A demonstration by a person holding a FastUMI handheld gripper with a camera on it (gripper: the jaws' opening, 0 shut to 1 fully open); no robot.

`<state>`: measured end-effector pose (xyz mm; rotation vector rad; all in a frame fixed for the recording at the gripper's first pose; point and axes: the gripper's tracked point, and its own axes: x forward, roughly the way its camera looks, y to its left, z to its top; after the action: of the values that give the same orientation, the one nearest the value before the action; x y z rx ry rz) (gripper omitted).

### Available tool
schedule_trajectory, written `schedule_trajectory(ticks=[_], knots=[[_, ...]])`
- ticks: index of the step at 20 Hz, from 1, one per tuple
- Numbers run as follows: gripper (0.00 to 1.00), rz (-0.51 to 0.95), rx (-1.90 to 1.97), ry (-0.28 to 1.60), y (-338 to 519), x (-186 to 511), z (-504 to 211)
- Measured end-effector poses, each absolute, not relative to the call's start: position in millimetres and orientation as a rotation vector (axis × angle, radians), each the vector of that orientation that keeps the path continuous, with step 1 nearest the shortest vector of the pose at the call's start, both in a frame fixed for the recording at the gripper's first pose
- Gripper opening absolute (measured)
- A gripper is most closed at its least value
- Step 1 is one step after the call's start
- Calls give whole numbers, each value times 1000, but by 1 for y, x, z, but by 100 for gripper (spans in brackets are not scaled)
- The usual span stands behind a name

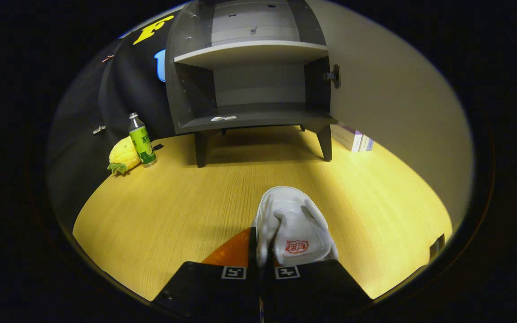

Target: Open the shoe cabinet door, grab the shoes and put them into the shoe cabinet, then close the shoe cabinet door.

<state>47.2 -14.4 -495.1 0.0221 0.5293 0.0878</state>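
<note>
One white shoe [295, 226] hangs pinched by its soft collar between our gripper [258, 264] fingers; light and floppy, so we grip firmly.

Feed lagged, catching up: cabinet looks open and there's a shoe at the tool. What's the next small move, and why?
Probably carry the shoe forward toward the cabinet. The tool looks shut on the shoe's edge, the door stands open, and the lower shelf lies straight beyond with bare room, apart from a small pale bit near its front.
</note>
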Motion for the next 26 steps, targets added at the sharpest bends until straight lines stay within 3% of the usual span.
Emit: schedule_trajectory(ticks=[14,26], knots=[[8,104,40,344,6,67,-224],[8,128,25,279,42,184,-115]])
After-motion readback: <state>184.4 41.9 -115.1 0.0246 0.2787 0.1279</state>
